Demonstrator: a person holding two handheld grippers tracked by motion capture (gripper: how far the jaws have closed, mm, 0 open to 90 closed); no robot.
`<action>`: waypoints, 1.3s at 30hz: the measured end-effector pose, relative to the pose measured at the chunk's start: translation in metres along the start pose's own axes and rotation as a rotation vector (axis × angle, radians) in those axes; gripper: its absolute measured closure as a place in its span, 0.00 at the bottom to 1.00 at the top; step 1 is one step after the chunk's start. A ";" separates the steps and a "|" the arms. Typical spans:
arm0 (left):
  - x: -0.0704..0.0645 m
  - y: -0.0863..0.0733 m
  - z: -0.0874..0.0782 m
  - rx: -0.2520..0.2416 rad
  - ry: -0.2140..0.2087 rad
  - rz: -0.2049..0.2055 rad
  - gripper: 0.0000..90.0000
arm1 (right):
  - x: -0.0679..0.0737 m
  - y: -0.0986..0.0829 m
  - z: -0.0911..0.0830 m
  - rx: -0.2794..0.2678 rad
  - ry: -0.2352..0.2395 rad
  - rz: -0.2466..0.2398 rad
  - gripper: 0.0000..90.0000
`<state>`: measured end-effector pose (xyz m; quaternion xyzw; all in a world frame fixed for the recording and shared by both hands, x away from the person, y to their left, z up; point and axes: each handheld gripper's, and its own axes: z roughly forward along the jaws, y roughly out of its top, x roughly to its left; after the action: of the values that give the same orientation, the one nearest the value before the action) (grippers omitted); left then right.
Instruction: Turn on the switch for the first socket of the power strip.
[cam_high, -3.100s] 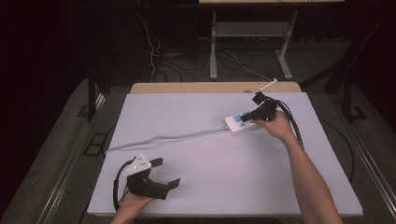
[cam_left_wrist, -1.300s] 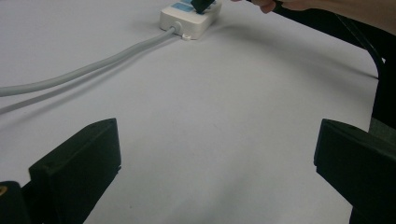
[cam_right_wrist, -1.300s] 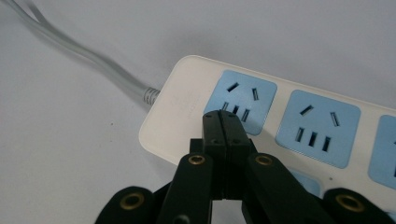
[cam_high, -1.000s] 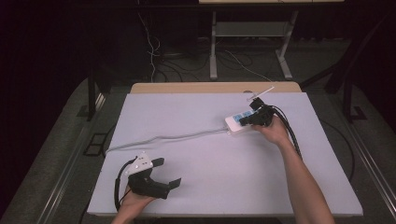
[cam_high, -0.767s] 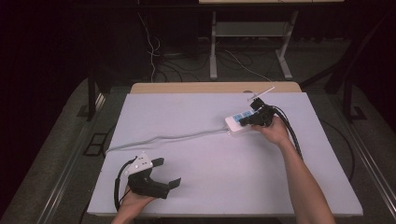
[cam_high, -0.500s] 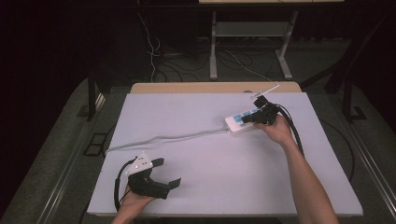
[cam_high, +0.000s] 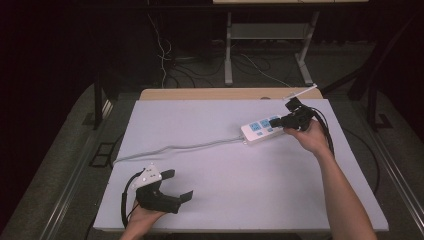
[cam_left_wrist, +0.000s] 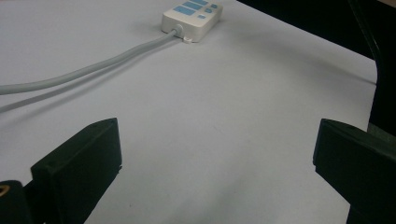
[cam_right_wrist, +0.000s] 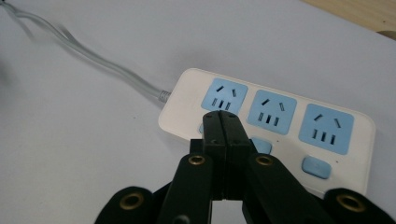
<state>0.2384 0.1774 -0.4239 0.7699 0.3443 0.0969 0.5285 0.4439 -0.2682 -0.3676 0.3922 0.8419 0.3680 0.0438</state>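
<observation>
At the near edge of the white table (cam_high: 240, 200), the left gripper (cam_high: 172, 187) rests low on the surface with its jaws spread wide and nothing between them, apparently parked out of the way while the other hand works. A grey cable (cam_high: 170, 148) runs across the tabletop from the left side to the power strip (cam_high: 260, 129), which lies flat toward the far right. There the right gripper (cam_right_wrist: 222, 122), jaws pressed together and gripping nothing, points its closed tip down at the strip's leftmost switch, beside the blue sockets, a narrow point that seems suited to pushing a small button.
</observation>
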 end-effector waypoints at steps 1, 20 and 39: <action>0.000 0.000 0.000 -0.001 0.000 -0.001 0.00 | 0.000 -0.001 -0.003 -0.003 0.001 0.005 1.00; -0.002 0.000 0.001 -0.007 -0.007 -0.006 0.00 | 0.012 -0.033 -0.045 -0.132 0.016 0.141 0.49; -0.002 0.000 0.001 -0.011 -0.011 -0.012 0.00 | 0.043 -0.068 -0.066 -0.159 0.002 0.145 0.00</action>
<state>0.2376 0.1749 -0.4239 0.7654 0.3454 0.0917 0.5352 0.3479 -0.3053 -0.3548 0.4468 0.7795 0.4365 0.0472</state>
